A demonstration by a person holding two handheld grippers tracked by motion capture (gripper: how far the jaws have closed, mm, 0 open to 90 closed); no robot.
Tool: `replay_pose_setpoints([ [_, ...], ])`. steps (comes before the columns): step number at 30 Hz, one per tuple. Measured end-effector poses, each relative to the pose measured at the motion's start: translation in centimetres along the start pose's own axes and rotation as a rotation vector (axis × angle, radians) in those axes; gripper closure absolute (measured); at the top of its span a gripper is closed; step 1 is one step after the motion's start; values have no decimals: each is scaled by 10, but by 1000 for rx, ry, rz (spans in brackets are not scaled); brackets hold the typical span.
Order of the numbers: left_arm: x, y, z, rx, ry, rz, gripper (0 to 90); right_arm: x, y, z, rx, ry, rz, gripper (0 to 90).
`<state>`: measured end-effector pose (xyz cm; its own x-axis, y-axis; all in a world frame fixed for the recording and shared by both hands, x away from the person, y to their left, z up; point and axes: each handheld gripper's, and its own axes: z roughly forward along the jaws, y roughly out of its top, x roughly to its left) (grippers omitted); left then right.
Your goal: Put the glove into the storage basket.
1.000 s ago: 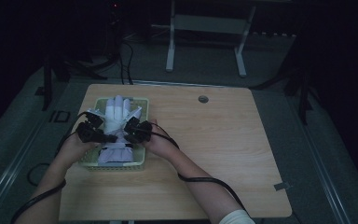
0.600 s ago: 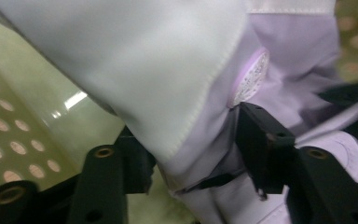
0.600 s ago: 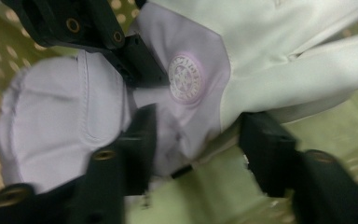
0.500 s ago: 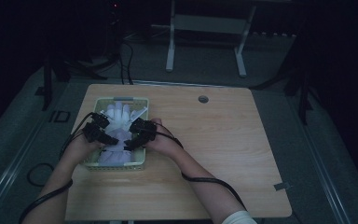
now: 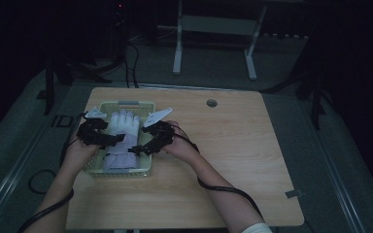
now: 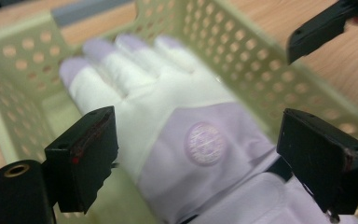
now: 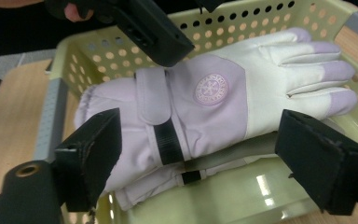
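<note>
At the bottom of the high view the person's forearms are coming in and reaching to the left half of the wooden table (image 5: pixel 233 160), where a pale green perforated basket (image 5: pixel 126 171) is sitting in the centre-left of the frame. The left gripper (image 5: pixel 108 139) is hovering over the basket's left side and the right gripper (image 5: pixel 138 149) over its right side, both with jaws spread wide and holding nothing. In the left gripper view the open jaws are framing a white and lilac glove (image 6: pixel 182 140) from the cuff end, with its round badge (image 6: pixel 206 143) sitting roughly midway between them. In the right gripper view the glove (image 7: pixel 223 98) is lying on top of a second glove (image 7: pixel 168 179) of the same kind, inside the basket (image 7: pixel 74 60), its long axis running from the cuff at the lower left to the fingertips at the upper right, across the gap between the jaws. Both grippers are looking about equally near; the left one is seeming lined up along the glove's length, the right one across it, so a pinch on the cuff is looking likeliest.
</note>
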<state>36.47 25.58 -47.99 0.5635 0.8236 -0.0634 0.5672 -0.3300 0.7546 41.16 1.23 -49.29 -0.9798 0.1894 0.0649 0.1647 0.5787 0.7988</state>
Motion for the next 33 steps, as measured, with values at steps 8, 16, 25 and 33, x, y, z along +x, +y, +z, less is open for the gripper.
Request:
replay_pose_setpoints([
  [8,-25,-5,-7,-65,-91,44,130,1,-2,-18,-42,-7,-14,141],
  [16,-45,-1,-8,-102,-162,68,130,1,-5,-38,-70,-15,-25,141],
  [25,-78,10,-5,-125,-175,63,33,-1,-12,-62,-91,-15,-8,140],
  [33,-94,13,-1,-176,-236,68,21,-4,-19,-84,-91,-34,12,140],
])
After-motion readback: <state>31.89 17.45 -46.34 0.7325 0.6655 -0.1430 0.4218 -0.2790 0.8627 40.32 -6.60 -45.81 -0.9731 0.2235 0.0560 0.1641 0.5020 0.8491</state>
